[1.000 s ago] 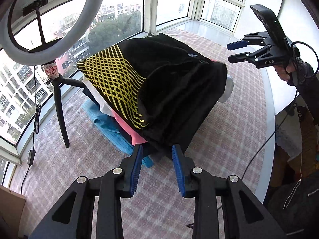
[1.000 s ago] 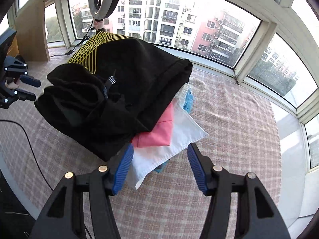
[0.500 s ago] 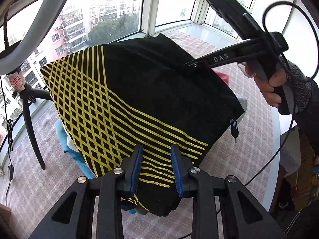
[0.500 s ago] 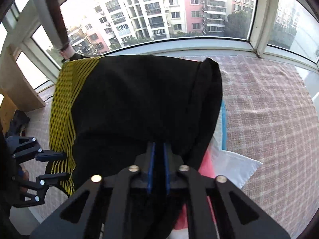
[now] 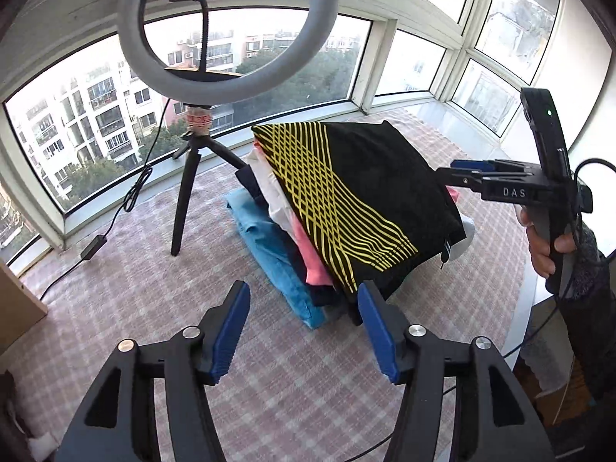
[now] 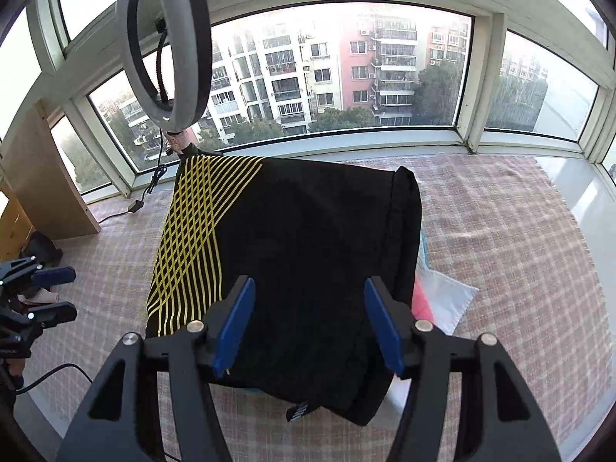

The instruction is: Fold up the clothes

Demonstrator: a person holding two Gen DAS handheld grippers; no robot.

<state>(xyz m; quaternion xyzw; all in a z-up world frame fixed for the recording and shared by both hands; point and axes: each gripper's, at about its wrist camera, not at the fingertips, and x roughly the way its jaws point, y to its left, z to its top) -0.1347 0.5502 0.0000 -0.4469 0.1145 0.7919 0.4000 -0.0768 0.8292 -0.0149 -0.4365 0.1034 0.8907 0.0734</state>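
Note:
A black garment with yellow criss-cross lines (image 5: 365,200) lies folded flat on top of a stack of clothes: blue (image 5: 269,246), pink (image 5: 313,265) and white (image 5: 265,188). My left gripper (image 5: 304,327) hovers just short of the stack's near corner. Its jaws are opening and nothing is between them. In the right wrist view the black garment (image 6: 308,238) fills the middle. My right gripper (image 6: 310,319) hangs over its near edge with jaws opening, pads clear of the cloth. Each gripper shows in the other's view: right gripper (image 5: 462,169), left gripper (image 6: 57,294).
A ring light on a black tripod (image 5: 227,38) stands behind the stack, its cable and adapter (image 5: 92,246) trailing left. A pink checked cloth (image 5: 154,269) covers the surface, with windows all round. A wooden panel (image 6: 50,184) stands at the left edge. A hand (image 5: 546,246) holds the right gripper.
Half a second ago both grippers were closed down on the black garment. Both have now let go, opened and drawn back, and the garment lies flat on the stack.

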